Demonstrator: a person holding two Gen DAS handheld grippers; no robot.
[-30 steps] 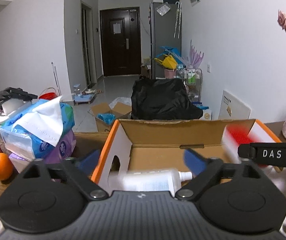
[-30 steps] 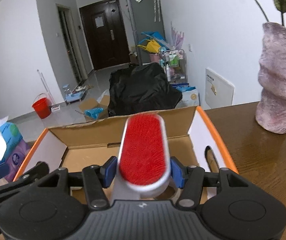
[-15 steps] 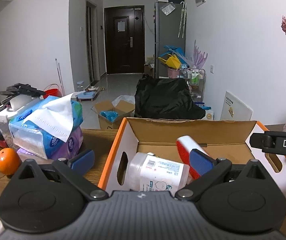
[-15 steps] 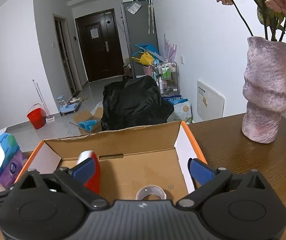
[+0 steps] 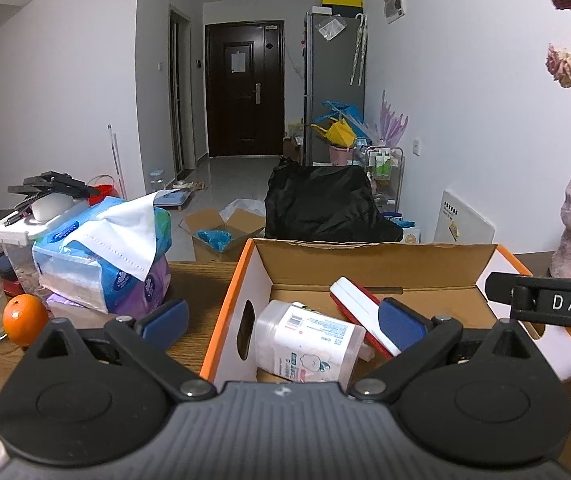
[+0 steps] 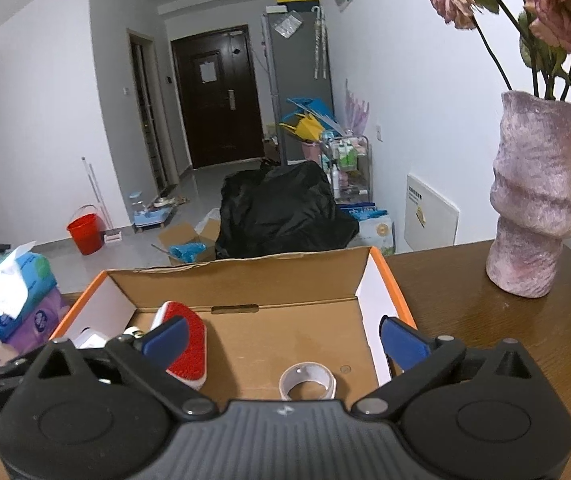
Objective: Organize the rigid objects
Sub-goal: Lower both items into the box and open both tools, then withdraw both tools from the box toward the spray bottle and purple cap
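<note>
Now, L gripper (image 5: 283, 320): jaws wide, empty.
R gripper (image 6: 283, 338): jaws wide, empty.
Brush (image 6: 185, 344): in box (image 6: 381, 308), by R's left finger; stiff, light — grab white handle edges.
Bottle (image 5: 305, 340): between L's jaws; smooth, grip mid-body.

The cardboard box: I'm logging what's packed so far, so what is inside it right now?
Inside the cardboard box lie a white bottle, a red lint brush leaning beside it, and a roll of tape. The near floor is hidden by both open grippers.
</note>
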